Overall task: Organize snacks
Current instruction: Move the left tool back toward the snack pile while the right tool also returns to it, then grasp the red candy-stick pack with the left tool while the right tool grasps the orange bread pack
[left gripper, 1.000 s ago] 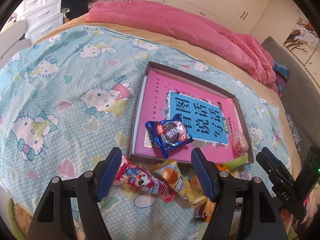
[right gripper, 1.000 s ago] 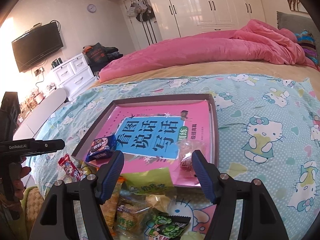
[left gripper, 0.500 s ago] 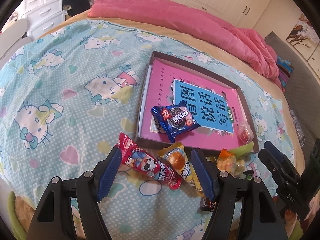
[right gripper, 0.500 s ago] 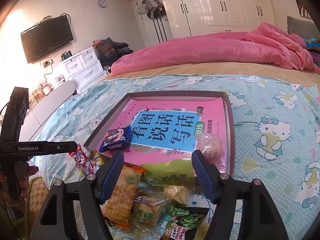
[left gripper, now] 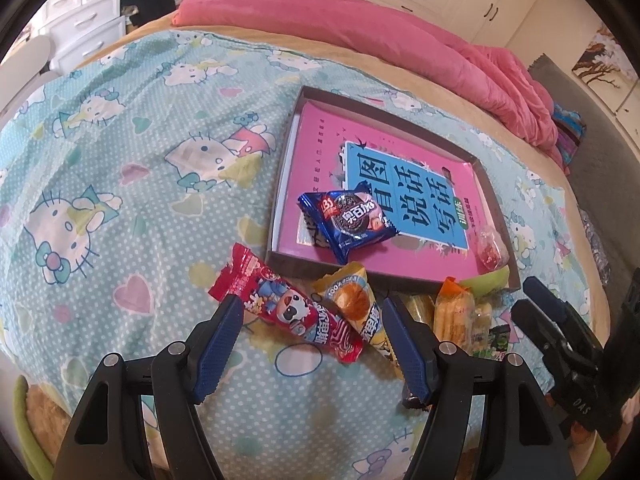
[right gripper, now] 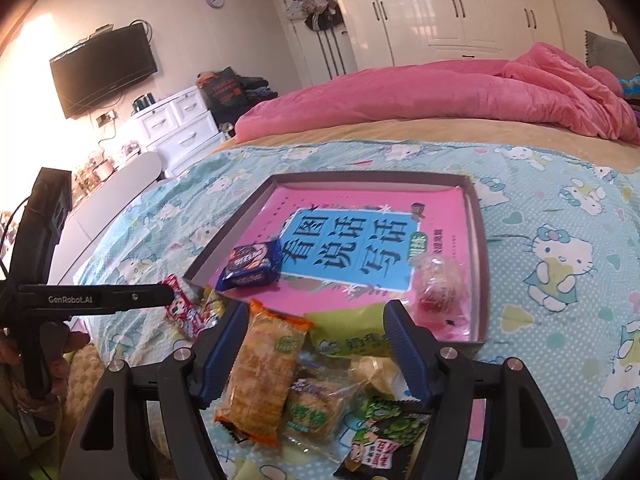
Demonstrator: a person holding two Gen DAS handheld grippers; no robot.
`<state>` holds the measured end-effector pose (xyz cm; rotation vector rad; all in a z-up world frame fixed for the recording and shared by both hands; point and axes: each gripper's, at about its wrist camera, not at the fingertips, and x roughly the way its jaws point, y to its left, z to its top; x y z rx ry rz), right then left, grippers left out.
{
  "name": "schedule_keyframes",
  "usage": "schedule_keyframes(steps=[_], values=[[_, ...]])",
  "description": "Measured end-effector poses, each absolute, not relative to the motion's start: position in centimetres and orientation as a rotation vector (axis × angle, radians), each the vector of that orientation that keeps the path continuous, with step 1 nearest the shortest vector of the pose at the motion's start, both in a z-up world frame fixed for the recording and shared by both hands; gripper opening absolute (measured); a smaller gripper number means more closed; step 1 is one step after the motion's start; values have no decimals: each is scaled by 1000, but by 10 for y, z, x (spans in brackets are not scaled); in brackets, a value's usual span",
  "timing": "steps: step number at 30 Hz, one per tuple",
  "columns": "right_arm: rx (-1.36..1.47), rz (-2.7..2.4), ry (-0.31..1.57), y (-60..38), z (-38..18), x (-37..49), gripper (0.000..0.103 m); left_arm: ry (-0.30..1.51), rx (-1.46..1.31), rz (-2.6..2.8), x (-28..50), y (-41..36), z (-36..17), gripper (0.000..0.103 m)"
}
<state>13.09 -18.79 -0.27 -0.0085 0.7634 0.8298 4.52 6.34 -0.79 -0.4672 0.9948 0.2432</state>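
Through the left wrist camera, I am holding the left gripper (left gripper: 312, 344) released over the bed (left gripper: 120, 200), its jaws standing apart with nothing pinched. Compared with a second ago the view is sitting further back from the tray (left gripper: 280, 184): the red stick pack (left gripper: 288, 312) is now lying fully in sight just ahead of my fingertips, its near end running in between them, where before most of it was hidden under the left finger. The yellow cake pack (left gripper: 354, 304) is lying beside it, toward my right finger. Beyond both, inside the tray's near corner, the blue cookie pack (left gripper: 348, 220) is resting on the pink book (left gripper: 384, 184), in the same place as before. So I am reading this as lining up on the red stick pack, not yet gripping it.

Through the right wrist camera, I am holding the right gripper (right gripper: 314, 348) released too, jaws apart and empty. This view has also drawn back over the last second: the loose pile is now showing whole between and below my fingers, where earlier only its tops were visible. The orange cracker pack (right gripper: 264, 376) is lying just inside my left finger, the clear cake pack (right gripper: 316, 408) and the green pea pack (right gripper: 384, 436) nearer to me, and the lime bag (right gripper: 352, 336) ahead against the tray's front wall. The clear candy (right gripper: 440, 284) is sitting in the tray's near right corner, beyond my right finger. Only two snacks are in the tray, so most of the sorting is still waiting.
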Motion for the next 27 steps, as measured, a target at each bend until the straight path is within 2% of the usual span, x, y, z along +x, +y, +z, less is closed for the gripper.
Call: schedule_keyframes(steps=[27], values=[[-98,906,834,-161,-19,115,70,1037,-502,252,42,71,-24,74]])
